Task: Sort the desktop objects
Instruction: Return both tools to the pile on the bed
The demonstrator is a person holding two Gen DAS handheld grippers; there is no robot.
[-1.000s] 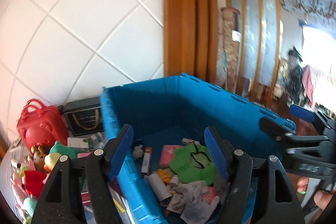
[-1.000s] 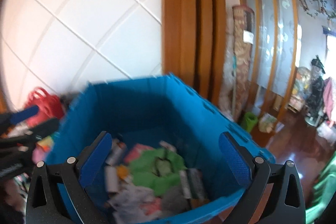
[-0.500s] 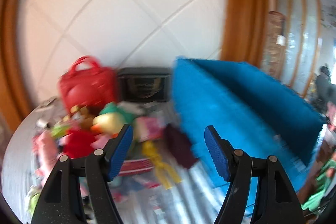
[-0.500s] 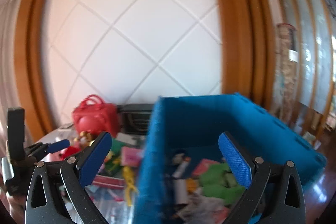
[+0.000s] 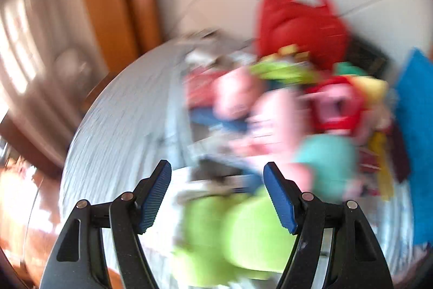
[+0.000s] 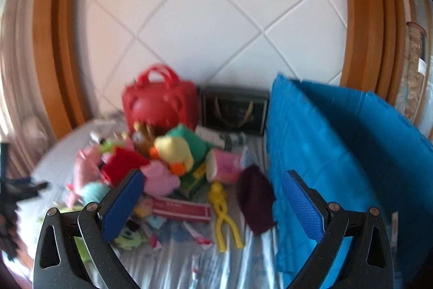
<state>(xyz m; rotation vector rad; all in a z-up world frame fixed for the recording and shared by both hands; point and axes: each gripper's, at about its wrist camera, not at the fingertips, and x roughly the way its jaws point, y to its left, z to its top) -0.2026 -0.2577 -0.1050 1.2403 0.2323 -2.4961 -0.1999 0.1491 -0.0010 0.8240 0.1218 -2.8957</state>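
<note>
A pile of toys and small things lies on the cloth-covered table [image 6: 243, 262], left of a blue crate [image 6: 338, 153]. In the right wrist view I see a yellow duck plush [image 6: 173, 151], a maroon pouch [image 6: 255, 199], a yellow plastic clip [image 6: 222, 210] and a flat red box [image 6: 181, 209]. My right gripper [image 6: 211, 197] hangs open above them, holding nothing. The left wrist view is blurred. There my left gripper [image 5: 217, 194] stands open over a lime-green soft thing [image 5: 235, 229], with nothing between its pads. It also shows as a dark blur at the right view's left edge.
A red handbag [image 6: 159, 102] and a black box with gold handles [image 6: 234, 110] stand against the white tiled wall behind the pile. The crate's wall rises close on the right. The table's round edge [image 5: 81, 132] curves past on the left, with wooden floor below.
Both views have swung left, from the crate's inside to the toy pile. My left gripper has dropped and tilted down over the pile. Neither gripper's jaws have changed.
</note>
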